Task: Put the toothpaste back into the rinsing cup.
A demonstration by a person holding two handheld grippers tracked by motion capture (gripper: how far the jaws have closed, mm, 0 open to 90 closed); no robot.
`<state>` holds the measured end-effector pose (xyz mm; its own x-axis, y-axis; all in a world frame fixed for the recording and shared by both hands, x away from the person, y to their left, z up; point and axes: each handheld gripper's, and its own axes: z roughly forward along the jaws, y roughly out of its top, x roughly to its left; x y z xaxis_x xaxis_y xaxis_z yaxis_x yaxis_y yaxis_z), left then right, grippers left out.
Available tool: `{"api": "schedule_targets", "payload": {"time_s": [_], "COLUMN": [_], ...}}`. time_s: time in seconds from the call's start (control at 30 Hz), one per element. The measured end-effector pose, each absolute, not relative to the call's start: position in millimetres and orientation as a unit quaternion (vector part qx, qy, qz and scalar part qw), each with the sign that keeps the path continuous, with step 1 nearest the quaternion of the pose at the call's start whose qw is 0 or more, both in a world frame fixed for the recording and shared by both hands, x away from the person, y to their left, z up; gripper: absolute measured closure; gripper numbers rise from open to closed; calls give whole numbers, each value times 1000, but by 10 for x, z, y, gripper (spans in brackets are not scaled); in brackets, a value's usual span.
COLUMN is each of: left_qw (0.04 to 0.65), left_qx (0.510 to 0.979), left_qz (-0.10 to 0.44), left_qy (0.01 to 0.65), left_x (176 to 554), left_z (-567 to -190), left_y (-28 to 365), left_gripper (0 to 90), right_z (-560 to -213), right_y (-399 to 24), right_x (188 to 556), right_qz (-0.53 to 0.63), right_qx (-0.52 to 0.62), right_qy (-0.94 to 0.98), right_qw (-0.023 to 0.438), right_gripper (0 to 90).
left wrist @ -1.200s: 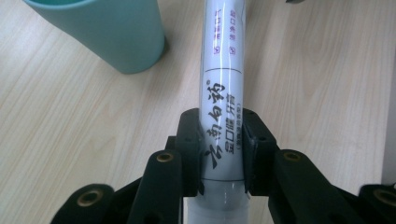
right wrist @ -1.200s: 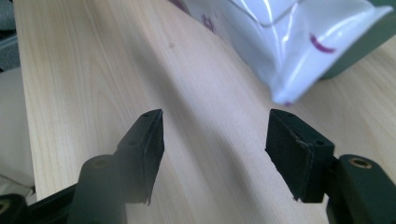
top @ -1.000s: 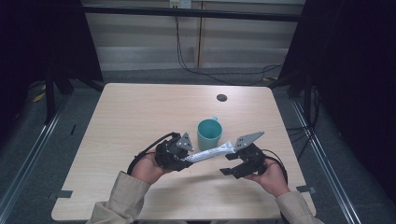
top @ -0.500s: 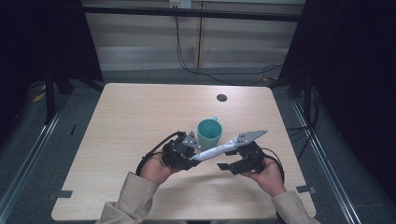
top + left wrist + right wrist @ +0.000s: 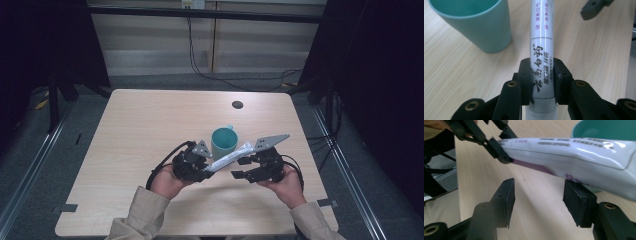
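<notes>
A: What is seen of the container on the desk (image 5: 130, 140)?

B: A teal plastic cup (image 5: 223, 142) is stood upright on the pale wooden desk, just beyond the two grippers. Its inside is seen only in part from the gripper views, and nothing is made out in it.

A: Where is the tube found?

B: A white squeezable toothpaste tube with black and purple lettering (image 5: 229, 158) is held off the desk, slanted upward from the left gripper (image 5: 204, 169) toward the cup's near side. In the left gripper view the tube (image 5: 541, 50) is pressed between the two black pads (image 5: 525, 80) near its cap end, so that gripper is clamped on it, and the cup (image 5: 474, 25) is seen to its left.

A: And the right gripper (image 5: 239, 168)?

B: Its jaws have just been closing, yet they are parted. In the right gripper view the flat crimped end of the tube (image 5: 584, 157) is passed above the pads (image 5: 510, 195), not pressed by them.

A: How are the hands posed?

B: Both forearms, in tan sleeves, are brought in from the near edge. The left hand (image 5: 167, 181) is wrapped under its gripper; the right hand (image 5: 289, 184) is cupped beneath its own, tips turned inward.
</notes>
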<state>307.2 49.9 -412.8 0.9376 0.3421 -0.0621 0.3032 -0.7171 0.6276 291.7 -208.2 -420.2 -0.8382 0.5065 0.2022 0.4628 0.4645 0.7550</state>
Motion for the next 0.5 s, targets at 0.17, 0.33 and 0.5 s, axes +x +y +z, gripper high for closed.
{"api": "schedule_targets", "payload": {"time_s": [0.17, 0.33, 0.5], "left_qw": [311, 345, 345], "left_qx": [932, 917, 919], "left_qz": [26, 41, 42], "left_qy": [185, 195, 187], "left_x": [3083, 3070, 3063], "left_z": [-4222, -4182, -4087], "left_y": [459, 484, 453], "left_gripper": [724, 728, 727], "right_z": [-4117, -4159, -4319], "right_y": [-2054, -2004, -2031], "right_x": [2920, 2908, 2936], "right_qz": [479, 424, 421], "right_qx": [287, 270, 305], "right_qy": [830, 865, 854], "right_qw": [12, 6, 7], "right_gripper": [471, 422, 317]}}
